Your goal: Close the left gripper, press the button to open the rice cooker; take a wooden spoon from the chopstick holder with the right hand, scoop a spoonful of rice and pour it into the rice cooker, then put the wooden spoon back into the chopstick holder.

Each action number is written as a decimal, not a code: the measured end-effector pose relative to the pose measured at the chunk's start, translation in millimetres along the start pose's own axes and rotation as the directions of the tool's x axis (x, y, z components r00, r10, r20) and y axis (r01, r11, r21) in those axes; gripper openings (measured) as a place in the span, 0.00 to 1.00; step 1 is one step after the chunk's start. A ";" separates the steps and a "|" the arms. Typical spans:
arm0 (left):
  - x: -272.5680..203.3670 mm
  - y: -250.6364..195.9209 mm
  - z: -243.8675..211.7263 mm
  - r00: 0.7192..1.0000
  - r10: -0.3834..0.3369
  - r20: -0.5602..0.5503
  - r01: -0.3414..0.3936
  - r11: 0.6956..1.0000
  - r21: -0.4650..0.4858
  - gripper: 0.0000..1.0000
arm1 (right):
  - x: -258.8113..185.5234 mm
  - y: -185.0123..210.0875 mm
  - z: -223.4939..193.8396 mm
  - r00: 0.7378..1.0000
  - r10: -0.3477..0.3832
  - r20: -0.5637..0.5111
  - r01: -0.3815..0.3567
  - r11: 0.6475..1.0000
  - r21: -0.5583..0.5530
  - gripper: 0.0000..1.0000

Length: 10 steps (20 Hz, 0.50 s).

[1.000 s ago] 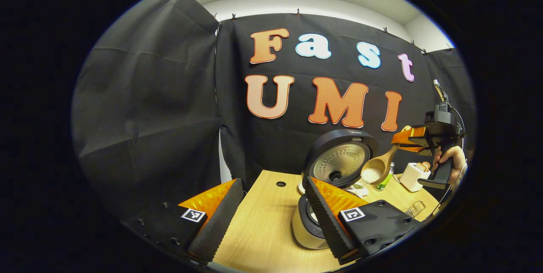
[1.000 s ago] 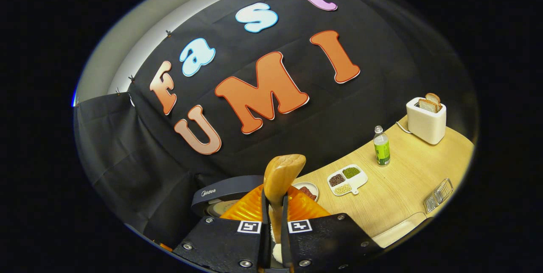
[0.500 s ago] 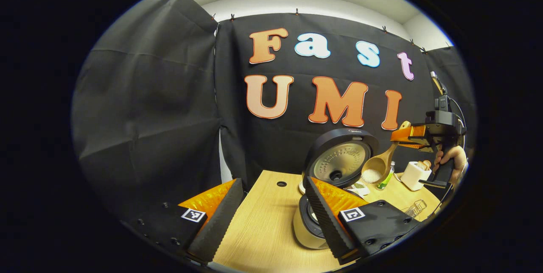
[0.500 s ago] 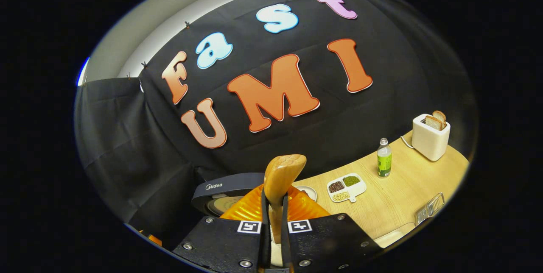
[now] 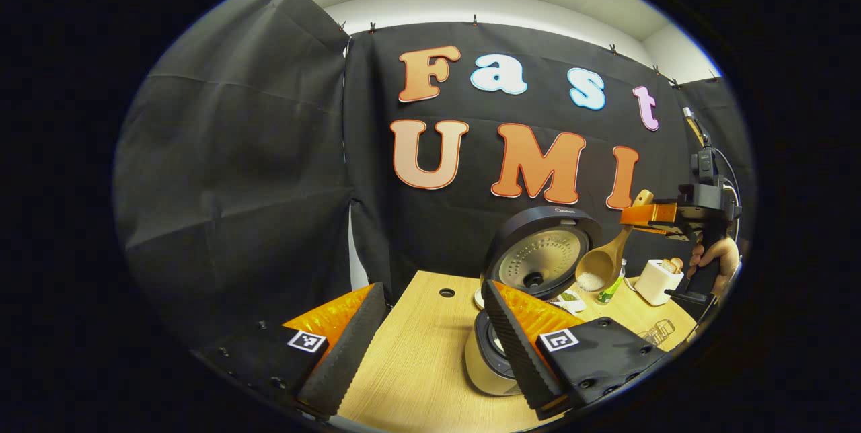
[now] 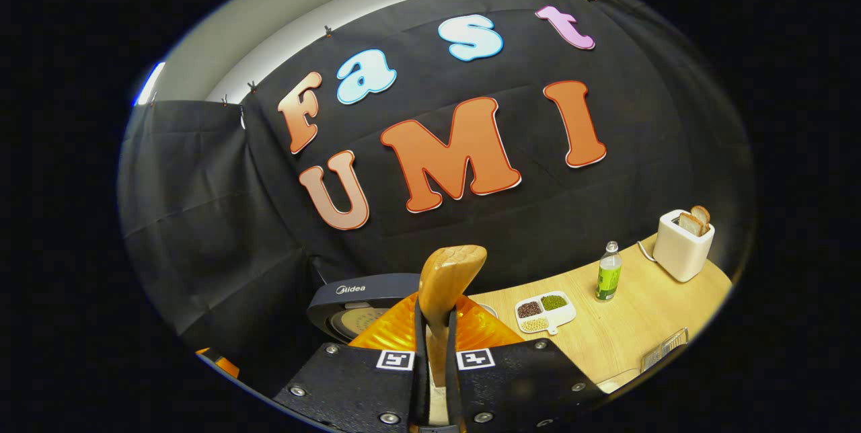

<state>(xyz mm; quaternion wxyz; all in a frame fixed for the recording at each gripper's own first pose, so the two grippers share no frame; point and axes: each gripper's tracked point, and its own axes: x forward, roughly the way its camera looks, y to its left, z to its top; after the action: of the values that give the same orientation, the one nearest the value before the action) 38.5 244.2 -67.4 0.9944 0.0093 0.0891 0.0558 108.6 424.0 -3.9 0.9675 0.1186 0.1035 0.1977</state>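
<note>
The rice cooker (image 5: 488, 356) stands on the wooden table with its round lid (image 5: 541, 251) raised upright. In the left gripper view my left gripper (image 5: 430, 335) is open, low over the table just left of the cooker. My right gripper (image 5: 649, 213), held by a hand, hangs high at the right, shut on the handle of a wooden spoon (image 5: 601, 265). The spoon's bowl holds white rice and hangs beside the lid, above the cooker's right side. In the right gripper view my right gripper (image 6: 435, 345) clamps the wooden spoon handle (image 6: 447, 278), with the lid's edge (image 6: 363, 295) below left.
A white toaster (image 6: 683, 248) with bread, a green bottle (image 6: 607, 273) and a divided dish of beans (image 6: 545, 310) stand along the table's back. A clear glass object (image 6: 662, 350) lies near the right edge. The table (image 5: 417, 359) has a round hole (image 5: 446, 292).
My right gripper has moved left and tilted the spoon further down toward the cooker. The right view has turned down and leftward. My left gripper has stayed where it was.
</note>
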 end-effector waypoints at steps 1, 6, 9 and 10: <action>0.0 -0.2 -0.4 1.000 -0.001 0.001 0.001 1.000 -0.001 0.97 | -1.7 1.4 0.7 1.000 0.004 0.005 -0.003 1.000 -0.012 0.09; -1.1 -0.1 0.2 1.000 -0.001 0.003 0.001 1.000 0.001 0.97 | -5.6 13.3 0.7 0.999 0.033 0.014 -0.032 0.997 -0.075 0.09; -3.1 1.9 -1.0 1.000 0.003 0.004 -0.003 1.000 0.000 0.97 | -9.4 20.7 -1.4 0.998 0.053 0.015 -0.051 0.991 -0.126 0.09; -2.9 2.4 -1.5 1.000 0.003 0.003 -0.003 1.000 0.000 0.97 | -9.7 23.7 -2.4 0.998 0.062 0.015 -0.059 0.988 -0.143 0.09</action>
<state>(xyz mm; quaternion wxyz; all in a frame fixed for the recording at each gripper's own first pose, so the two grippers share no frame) 35.1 246.3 -68.3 0.9945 0.0094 0.0876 0.0574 90.8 441.6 1.6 0.9681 0.0541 0.0760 0.2325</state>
